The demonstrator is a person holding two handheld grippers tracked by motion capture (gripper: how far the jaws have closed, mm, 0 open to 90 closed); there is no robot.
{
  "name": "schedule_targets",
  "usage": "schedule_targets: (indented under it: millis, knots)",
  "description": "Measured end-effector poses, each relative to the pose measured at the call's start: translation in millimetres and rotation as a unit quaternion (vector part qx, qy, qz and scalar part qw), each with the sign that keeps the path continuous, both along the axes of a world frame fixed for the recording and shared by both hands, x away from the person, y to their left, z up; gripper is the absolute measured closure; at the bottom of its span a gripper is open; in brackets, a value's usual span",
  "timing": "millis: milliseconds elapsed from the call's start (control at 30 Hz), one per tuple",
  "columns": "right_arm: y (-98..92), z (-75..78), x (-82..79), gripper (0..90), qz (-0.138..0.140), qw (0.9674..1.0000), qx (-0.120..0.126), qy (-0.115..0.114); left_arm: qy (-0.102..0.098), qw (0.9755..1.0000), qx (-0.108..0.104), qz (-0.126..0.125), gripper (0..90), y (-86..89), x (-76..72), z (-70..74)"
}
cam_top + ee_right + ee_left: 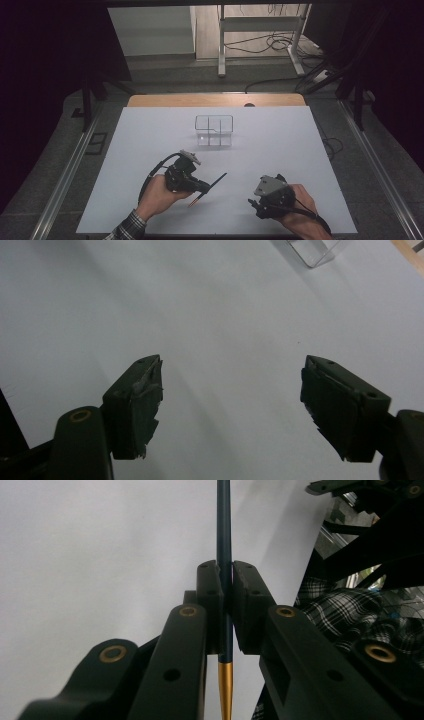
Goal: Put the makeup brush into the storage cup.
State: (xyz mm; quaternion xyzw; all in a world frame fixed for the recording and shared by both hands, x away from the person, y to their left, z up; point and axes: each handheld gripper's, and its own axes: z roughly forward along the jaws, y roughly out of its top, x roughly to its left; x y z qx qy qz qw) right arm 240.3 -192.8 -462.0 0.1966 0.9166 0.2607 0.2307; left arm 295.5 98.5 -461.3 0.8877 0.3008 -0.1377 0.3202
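Table (150,130) under a white sheet, clear box (214,130) standing far centre, right gripper (256,204) near right with jaws wide apart, left gripper (204,188) near left clamped on a dark pen (214,183), gold tip (226,687) nearest.

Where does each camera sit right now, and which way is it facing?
High view: above the person's side, looking forward and down on the table; both forearms enter below.
Left gripper view: rides the left gripper, looking along jaws shut on the pen.
Right gripper view: rides the right gripper, jaws apart, facing the clear organizer.
Shared: high view also shows pen and organizer.
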Motion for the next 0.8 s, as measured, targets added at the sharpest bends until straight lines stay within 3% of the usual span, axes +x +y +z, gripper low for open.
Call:
schedule_targets:
  millis: [333, 800]
  knots:
    - [12.5, 0.7, 2.0, 31.7, 0.03, 0.9991, -0.016, -0.025, 0.008, 0.9999, 0.0, -0.006, 83.9, -7.8, -0.1, -2.2]
    - [32.2, -2.9, 4.0, 38.8, 0.071, 0.996, -0.035, -0.042, 0.016, 0.9997, 0.008, -0.016, 83.9, -17.7, -0.3, -4.9]
